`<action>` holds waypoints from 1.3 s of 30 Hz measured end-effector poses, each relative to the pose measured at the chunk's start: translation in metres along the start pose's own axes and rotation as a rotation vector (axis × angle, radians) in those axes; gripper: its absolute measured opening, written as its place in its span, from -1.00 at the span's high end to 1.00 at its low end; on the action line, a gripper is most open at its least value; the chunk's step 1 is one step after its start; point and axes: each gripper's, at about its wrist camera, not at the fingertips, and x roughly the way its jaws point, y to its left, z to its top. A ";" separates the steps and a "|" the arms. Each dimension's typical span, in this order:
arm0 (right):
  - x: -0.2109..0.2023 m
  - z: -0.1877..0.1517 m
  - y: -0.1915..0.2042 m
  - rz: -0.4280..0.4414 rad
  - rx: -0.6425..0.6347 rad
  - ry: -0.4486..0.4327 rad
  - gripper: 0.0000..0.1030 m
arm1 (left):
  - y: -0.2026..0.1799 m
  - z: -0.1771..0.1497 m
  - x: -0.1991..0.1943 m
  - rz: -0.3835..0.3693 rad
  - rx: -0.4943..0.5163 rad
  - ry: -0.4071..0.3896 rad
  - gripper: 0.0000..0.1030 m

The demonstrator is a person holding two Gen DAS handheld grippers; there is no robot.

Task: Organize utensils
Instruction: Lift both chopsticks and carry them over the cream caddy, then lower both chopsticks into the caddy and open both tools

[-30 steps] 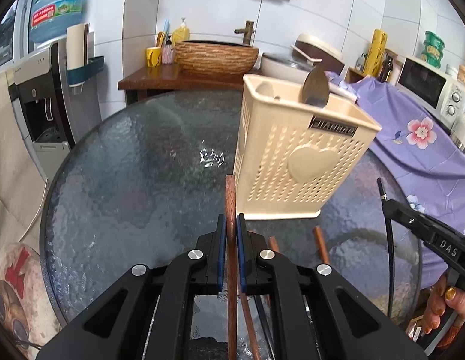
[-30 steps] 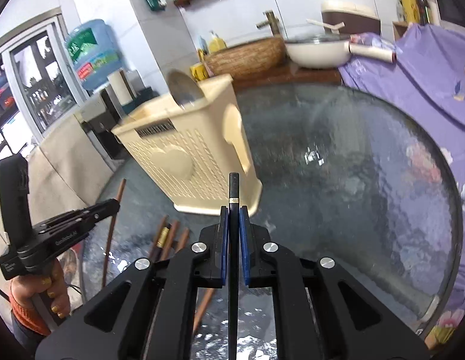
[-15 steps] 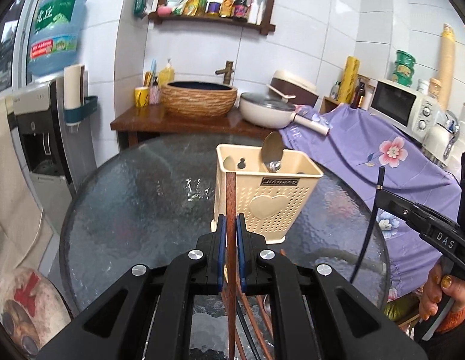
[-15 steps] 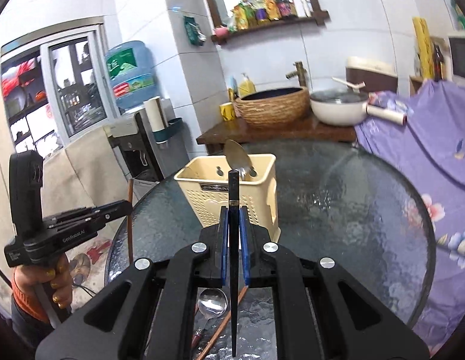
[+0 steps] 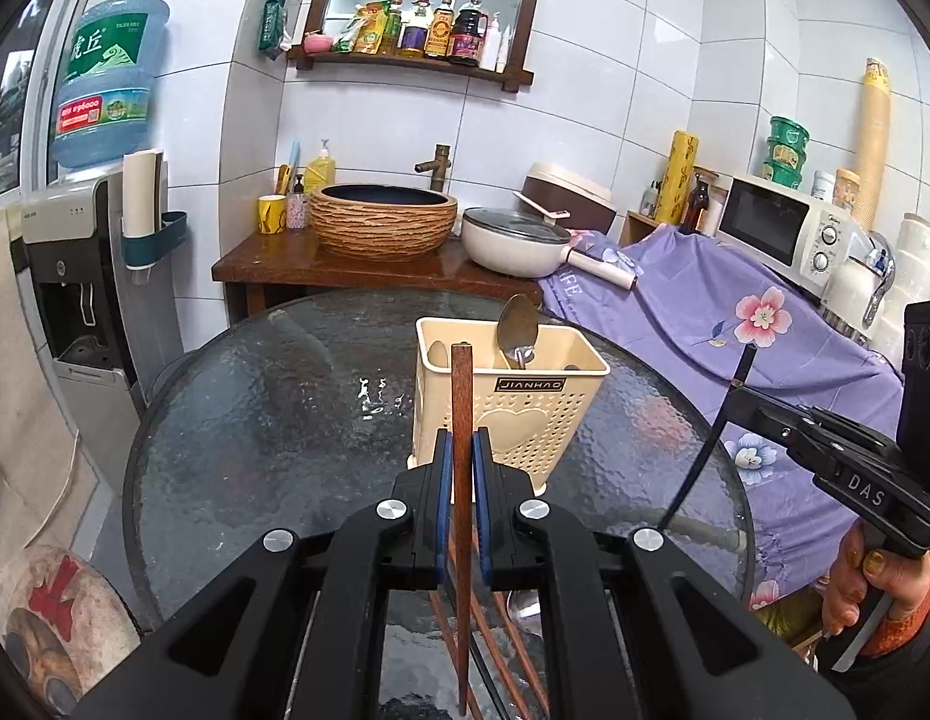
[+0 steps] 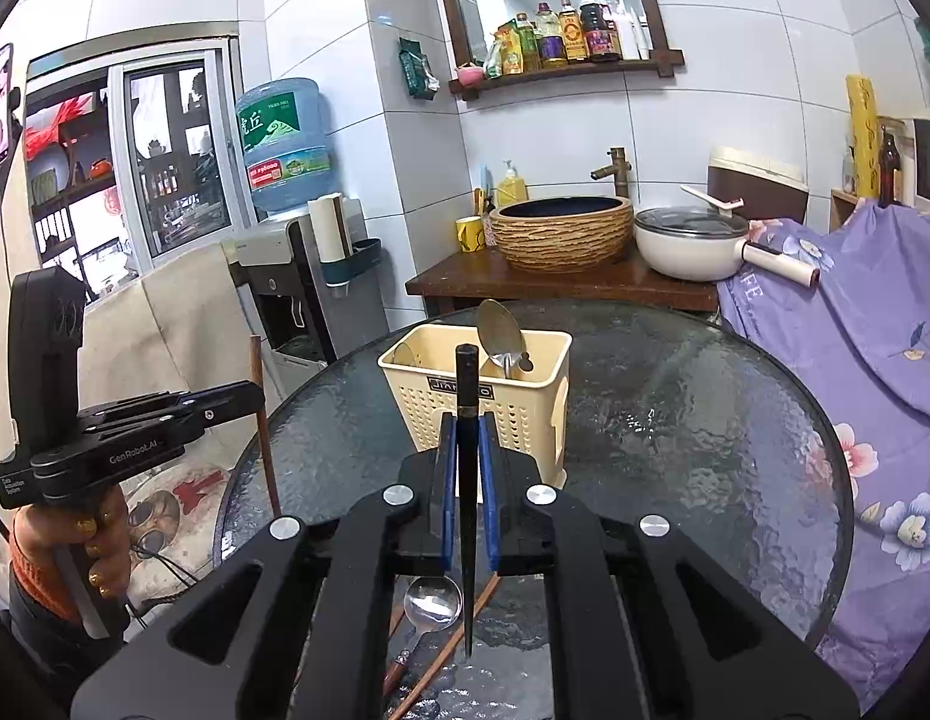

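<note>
My left gripper (image 5: 459, 468) is shut on a brown wooden chopstick (image 5: 461, 396), held upright above the glass table (image 5: 255, 438). My right gripper (image 6: 467, 450) is shut on a black chopstick (image 6: 466, 384), also upright. Both are raised in front of a cream perforated utensil holder (image 5: 513, 414), which also shows in the right wrist view (image 6: 513, 396). A metal spoon (image 5: 517, 330) stands in the holder. More brown chopsticks (image 5: 507, 648) and a loose spoon (image 6: 429, 600) lie on the table below the grippers.
The round table's edge curves near a purple floral cloth (image 5: 735, 324) at right. A wooden counter with a woven basin (image 5: 381, 228) and a white pan (image 5: 513, 240) stands behind. A water dispenser (image 5: 75, 276) is at left.
Both grippers have lifted up and back from the table with their chopsticks. The holder now looks smaller and lower in both views.
</note>
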 end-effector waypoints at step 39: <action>0.006 0.181 0.007 -0.062 -0.057 -0.204 0.84 | -0.024 0.183 0.010 0.009 -0.030 -0.190 0.87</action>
